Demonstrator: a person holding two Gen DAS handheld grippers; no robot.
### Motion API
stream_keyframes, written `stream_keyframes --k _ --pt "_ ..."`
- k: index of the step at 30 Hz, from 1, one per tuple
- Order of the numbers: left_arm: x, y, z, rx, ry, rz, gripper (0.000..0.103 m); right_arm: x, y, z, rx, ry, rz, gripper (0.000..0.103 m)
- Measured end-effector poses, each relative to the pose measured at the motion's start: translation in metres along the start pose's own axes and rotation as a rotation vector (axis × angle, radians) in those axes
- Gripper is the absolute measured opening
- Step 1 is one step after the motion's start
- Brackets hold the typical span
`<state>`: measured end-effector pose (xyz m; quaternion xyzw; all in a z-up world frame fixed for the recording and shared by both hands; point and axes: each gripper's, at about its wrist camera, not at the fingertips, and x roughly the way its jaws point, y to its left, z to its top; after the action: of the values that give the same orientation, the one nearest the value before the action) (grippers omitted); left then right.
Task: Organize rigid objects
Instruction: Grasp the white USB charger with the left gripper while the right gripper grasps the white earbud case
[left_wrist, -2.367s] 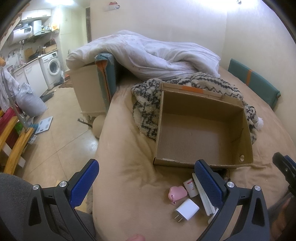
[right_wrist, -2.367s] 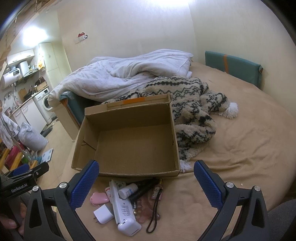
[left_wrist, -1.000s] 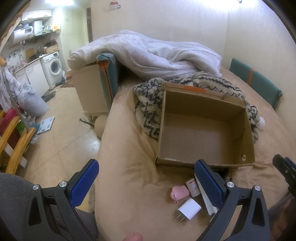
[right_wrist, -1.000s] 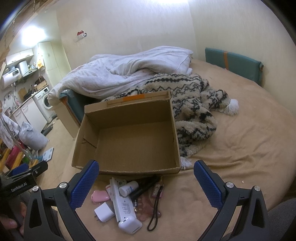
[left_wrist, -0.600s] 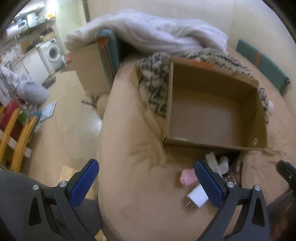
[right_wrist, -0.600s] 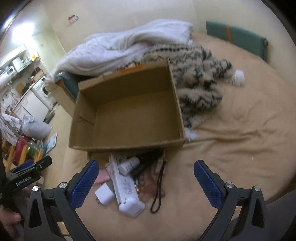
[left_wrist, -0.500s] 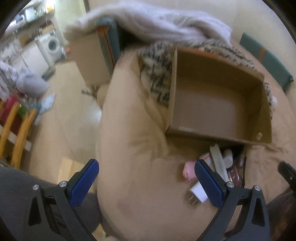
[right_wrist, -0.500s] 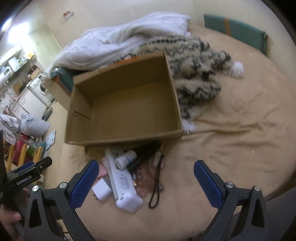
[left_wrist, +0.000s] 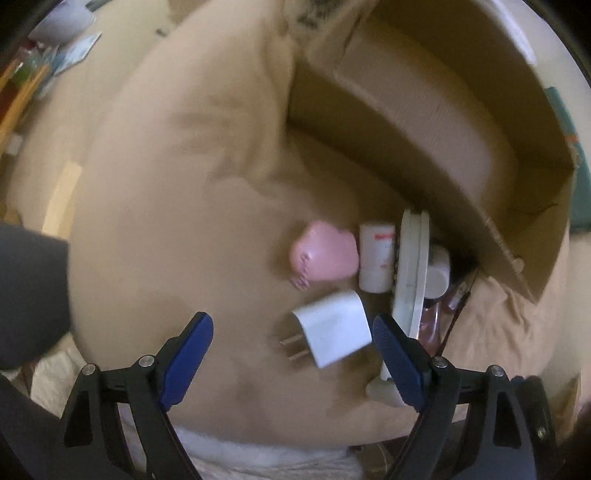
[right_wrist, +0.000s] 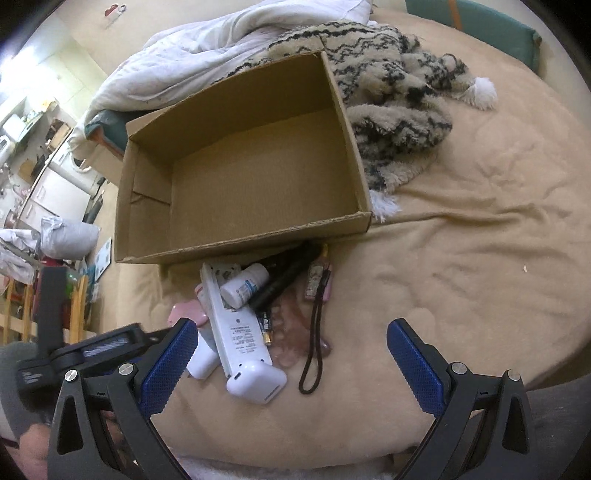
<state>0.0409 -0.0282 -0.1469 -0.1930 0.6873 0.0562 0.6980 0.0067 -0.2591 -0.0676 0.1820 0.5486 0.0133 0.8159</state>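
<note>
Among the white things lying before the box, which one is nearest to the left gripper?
The white plug adapter, lying between the closing left gripper jaws, prongs showing.

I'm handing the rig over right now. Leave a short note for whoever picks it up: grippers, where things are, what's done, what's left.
Left gripper: jaws closing around the white plug-in charger, not yet gripping.
Right gripper: open, empty, above the pile.
Brown cardboard box on the tan bed cover: nothing in it.
Pile in front of it: pink heart-shaped case, long white power strip, small white bottle, black flashlight.
Done: nothing boxed. Left: everything.
</note>
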Motion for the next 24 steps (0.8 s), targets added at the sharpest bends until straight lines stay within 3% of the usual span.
stream_keyframes --k 4,12,14,19,24 --pt "0.014 -0.013 -0.007 -0.031 0.030 0.015 0.087 0.002 -0.005 0.000 0.023 0.010 0.005 0.103" --pt "0.027 -0.028 -0.007 -0.063 0.026 0.094 0.070 0.005 -0.002 0.000 0.008 0.018 0.008 0.103" --pt "0.022 -0.031 -0.006 -0.029 0.017 0.085 0.043 0.008 -0.004 0.001 0.011 0.032 0.012 0.103" --pt "0.004 -0.030 0.002 0.040 -0.018 0.110 0.040 0.035 0.004 -0.012 -0.045 0.195 0.057 0.103" --pt "-0.027 -0.025 0.008 0.182 -0.043 0.159 0.039 0.057 0.040 -0.035 -0.280 0.286 -0.005 0.103"
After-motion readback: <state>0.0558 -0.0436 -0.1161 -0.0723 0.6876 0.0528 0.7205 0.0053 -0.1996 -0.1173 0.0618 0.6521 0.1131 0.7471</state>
